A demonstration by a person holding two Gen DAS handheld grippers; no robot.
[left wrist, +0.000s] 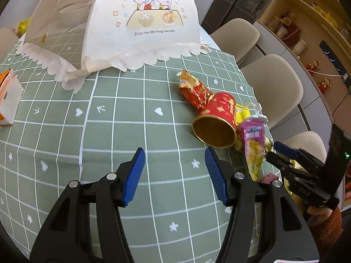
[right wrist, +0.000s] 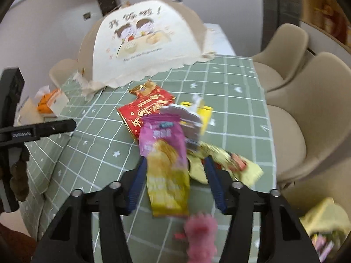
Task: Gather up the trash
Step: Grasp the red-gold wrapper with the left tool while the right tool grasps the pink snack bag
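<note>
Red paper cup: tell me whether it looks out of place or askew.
Yes. The red paper cup lies tipped on its side on the green tablecloth, gold inside facing the camera, touching a crumpled red and gold wrapper behind it.

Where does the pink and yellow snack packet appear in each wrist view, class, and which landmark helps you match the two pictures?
Left wrist view: the pink and yellow snack packet stands at right of centre, just right of the red and gold paper cup.
Right wrist view: it hangs in the centre foreground, between the right gripper's jaws.
Shared landmark: the cream cartoon-printed dome food cover at the far end of the green grid tablecloth.
</note>
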